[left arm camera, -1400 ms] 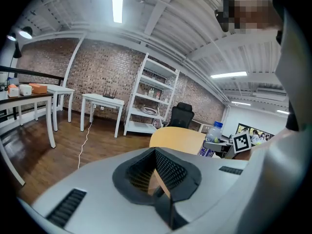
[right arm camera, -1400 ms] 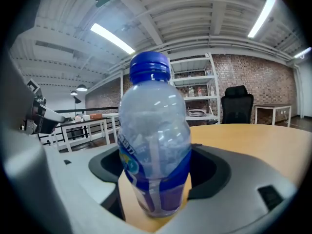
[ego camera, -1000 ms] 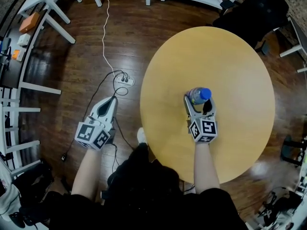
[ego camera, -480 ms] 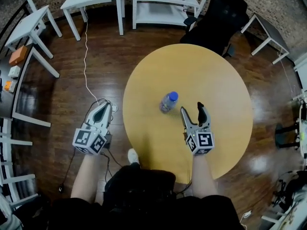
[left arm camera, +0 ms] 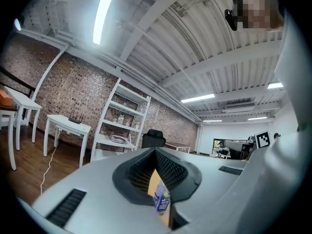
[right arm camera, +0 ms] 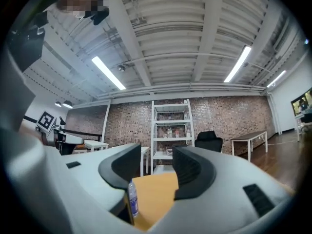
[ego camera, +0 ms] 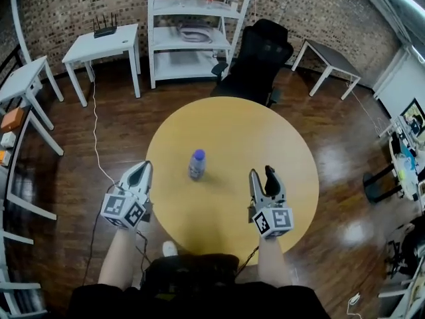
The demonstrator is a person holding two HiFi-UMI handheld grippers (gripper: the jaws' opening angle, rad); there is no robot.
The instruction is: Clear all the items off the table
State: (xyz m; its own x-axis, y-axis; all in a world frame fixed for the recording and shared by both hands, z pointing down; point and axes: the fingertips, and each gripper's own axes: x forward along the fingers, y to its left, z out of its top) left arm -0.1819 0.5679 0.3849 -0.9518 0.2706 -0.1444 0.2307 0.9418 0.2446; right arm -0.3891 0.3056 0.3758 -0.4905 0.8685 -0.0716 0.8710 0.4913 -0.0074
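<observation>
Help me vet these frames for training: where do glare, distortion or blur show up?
Head view: fisheye bends the brick wall; bright glare shines on the wooden floor; the bottle is sharp, with a faint shadow on the table. Left gripper view: dark rounded corners, a blown-out ceiling light. Right gripper view: same round vignette, bright ceiling strips.

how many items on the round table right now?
1. A blue-capped bottle stands upright on the round table, left of its centre. Only a small patch of tabletop under the right gripper is hidden.
</observation>
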